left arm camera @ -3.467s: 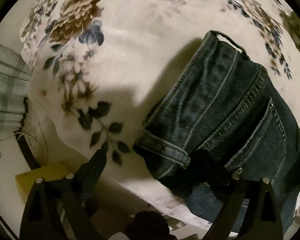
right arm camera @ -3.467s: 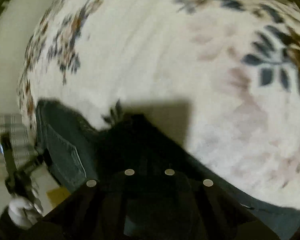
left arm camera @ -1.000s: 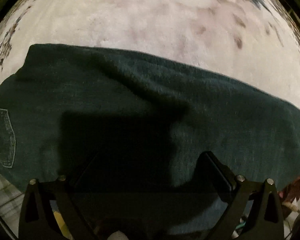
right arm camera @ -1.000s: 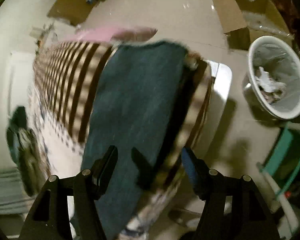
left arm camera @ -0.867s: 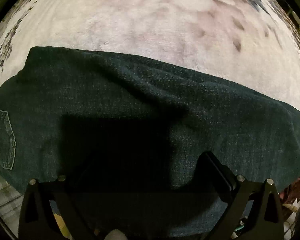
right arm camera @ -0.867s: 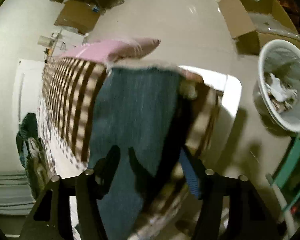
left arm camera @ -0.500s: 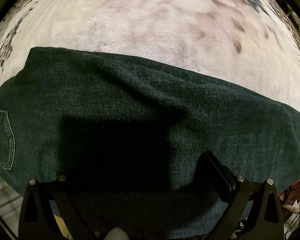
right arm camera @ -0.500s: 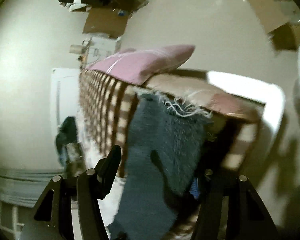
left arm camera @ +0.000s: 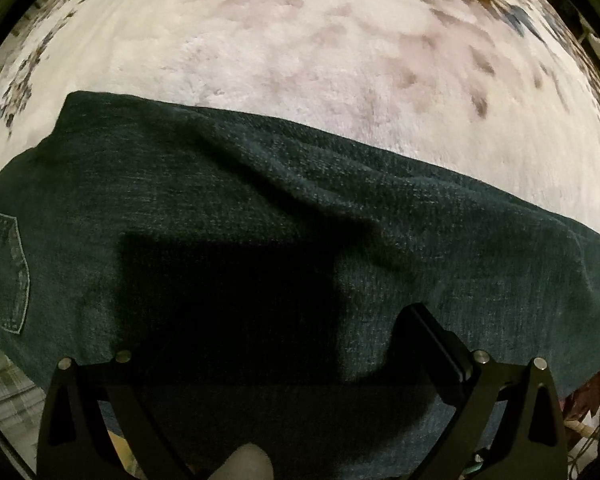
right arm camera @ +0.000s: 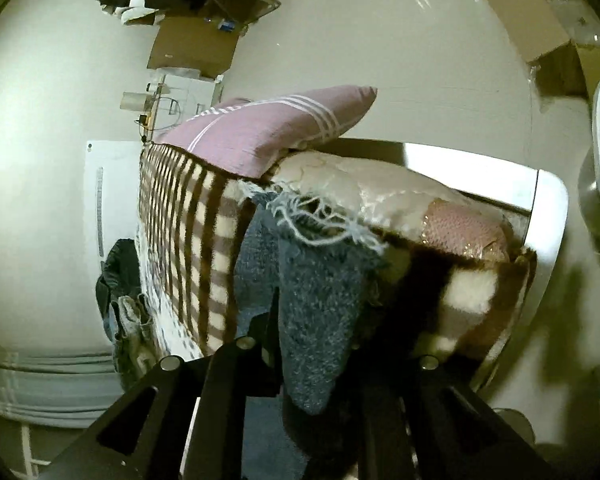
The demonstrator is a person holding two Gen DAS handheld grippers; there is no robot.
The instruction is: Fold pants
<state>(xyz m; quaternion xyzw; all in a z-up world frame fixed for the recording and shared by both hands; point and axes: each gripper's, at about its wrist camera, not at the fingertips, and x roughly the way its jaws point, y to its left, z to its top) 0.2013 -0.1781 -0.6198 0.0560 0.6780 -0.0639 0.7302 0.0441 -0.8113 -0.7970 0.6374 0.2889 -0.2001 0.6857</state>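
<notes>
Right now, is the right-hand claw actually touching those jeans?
Touching. In the right wrist view, the right gripper has closed on the frayed jeans leg, whose denim hangs between its fingers.

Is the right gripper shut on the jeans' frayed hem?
Yes: right gripper fingers pinch the jeans just below the frayed hem.

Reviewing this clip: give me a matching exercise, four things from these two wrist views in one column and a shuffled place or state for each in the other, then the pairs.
Things:
1. jeans
2. pink pillow
3. frayed hem
4. cardboard box

Places or states:
A. on the floor, upper right of the right wrist view
B. spread flat across the floral blanket
C. loose pale threads at the denim's end
D. on top of the checked blanket

Pairs: 1-B, 2-D, 3-C, 4-A
</notes>
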